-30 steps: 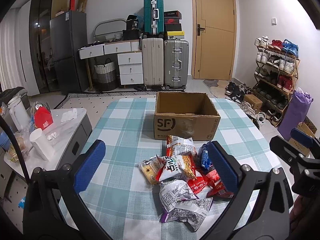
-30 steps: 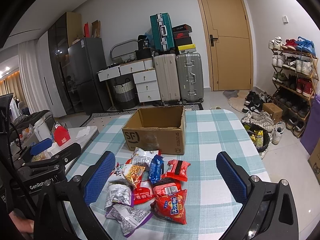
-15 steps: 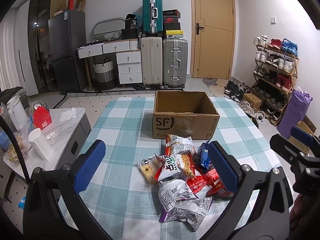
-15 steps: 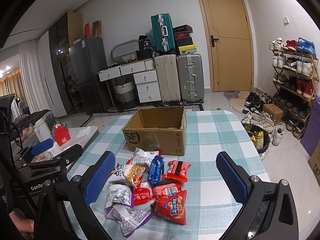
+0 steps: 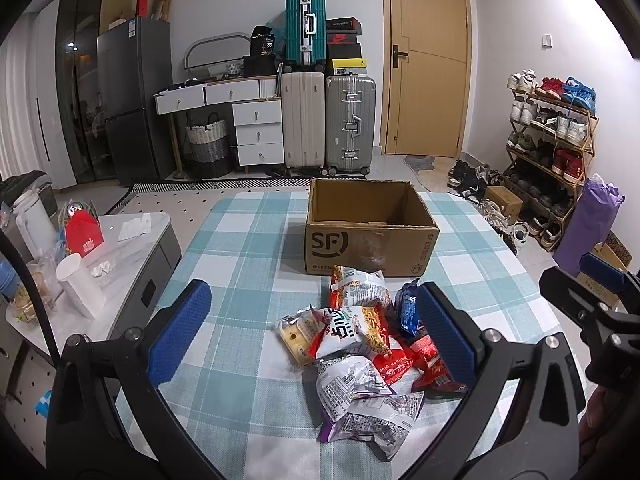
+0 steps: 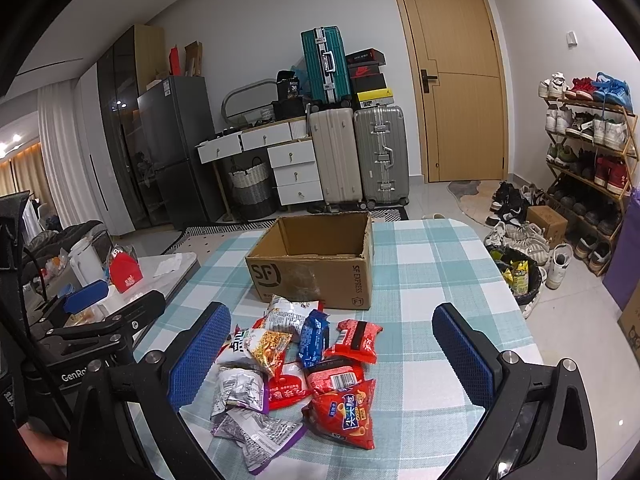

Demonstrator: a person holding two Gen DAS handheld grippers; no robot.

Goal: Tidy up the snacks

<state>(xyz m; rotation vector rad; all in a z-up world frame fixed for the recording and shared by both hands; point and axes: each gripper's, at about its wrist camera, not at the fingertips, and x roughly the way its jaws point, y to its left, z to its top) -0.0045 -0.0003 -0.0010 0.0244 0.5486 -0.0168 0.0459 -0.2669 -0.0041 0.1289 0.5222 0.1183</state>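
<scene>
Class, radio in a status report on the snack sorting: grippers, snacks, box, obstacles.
Left gripper and right gripper open, holding nothing. Snack packets piled on tablecloth; cardboard box open, no snacks visible inside. Path to box unobstructed.

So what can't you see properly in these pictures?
- Cardboard box floor: both views, hidden by its front wall.
- Lowest packets in the snack pile: both views, covered by upper packets.
- Red packet: left view, partly behind the left hand-held gripper finger.
</scene>
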